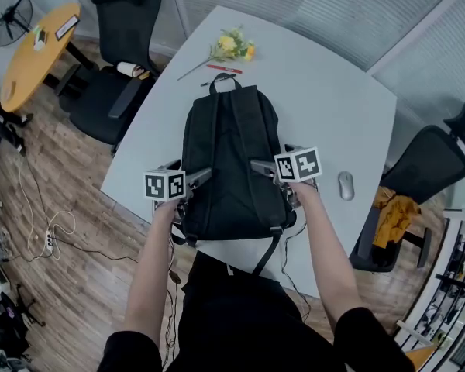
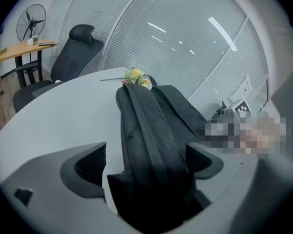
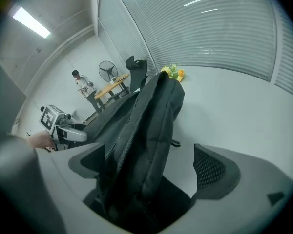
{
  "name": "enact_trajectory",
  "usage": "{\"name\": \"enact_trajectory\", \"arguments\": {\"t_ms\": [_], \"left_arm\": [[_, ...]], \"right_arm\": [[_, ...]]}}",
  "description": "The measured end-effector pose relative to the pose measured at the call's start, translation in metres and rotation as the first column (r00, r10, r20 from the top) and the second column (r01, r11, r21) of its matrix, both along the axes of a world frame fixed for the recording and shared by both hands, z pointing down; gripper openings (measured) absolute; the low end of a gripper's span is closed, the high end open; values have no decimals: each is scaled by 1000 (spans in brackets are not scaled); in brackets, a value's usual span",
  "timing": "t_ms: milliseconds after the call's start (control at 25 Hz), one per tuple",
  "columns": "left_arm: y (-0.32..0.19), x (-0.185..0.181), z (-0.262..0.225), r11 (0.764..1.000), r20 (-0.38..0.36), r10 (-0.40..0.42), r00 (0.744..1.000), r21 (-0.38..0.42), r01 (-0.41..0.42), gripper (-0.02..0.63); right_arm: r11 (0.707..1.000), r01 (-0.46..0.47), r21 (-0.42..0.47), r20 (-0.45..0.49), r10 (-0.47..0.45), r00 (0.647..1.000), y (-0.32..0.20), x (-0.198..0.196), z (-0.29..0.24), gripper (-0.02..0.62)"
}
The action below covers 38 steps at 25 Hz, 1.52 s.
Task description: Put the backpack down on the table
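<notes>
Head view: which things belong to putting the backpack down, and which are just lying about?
Job in hand: black backpack, lying flat on the white table; left gripper and right gripper, both open with the backpack's sides between their jaws.

Lying about: yellow flowers, red pen, computer mouse, black office chair.

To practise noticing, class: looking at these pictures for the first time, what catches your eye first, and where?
A black backpack lies flat in the middle of the white table, handle toward the far edge. The left gripper and right gripper flank its lower sides, fingers apart around its edges. Yellow flowers lie at the table's far edge.
</notes>
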<state>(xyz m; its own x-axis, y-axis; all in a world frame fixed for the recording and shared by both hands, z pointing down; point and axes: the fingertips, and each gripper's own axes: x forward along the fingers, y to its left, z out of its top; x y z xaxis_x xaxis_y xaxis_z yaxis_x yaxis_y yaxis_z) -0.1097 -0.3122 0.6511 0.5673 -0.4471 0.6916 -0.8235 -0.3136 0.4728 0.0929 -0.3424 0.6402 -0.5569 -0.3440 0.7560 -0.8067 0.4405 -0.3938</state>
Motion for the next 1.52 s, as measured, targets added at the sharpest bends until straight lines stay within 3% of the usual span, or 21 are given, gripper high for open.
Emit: {"name": "enact_trajectory", "arguments": {"t_ms": [520,840,1120,1520], "left_arm": [[27,-23,-37,996,45,-39,998,77,36,488],[38,-41,-87,970,31,-126,992,214,116,488],[56,-37,-113,959,30,-93,995,271,82,486],[81,-40,-142,943,-32,-11,999,332,21,486]], "right_arm": [[993,-40,107,33,37,999,16,12,-45,568],[980,-39,193,55,29,998,30,8,-79,552],[966,-50,253,83,29,996,51,-4,-110,529],[944,-133,303,83,113,990,105,-27,-141,486]]}}
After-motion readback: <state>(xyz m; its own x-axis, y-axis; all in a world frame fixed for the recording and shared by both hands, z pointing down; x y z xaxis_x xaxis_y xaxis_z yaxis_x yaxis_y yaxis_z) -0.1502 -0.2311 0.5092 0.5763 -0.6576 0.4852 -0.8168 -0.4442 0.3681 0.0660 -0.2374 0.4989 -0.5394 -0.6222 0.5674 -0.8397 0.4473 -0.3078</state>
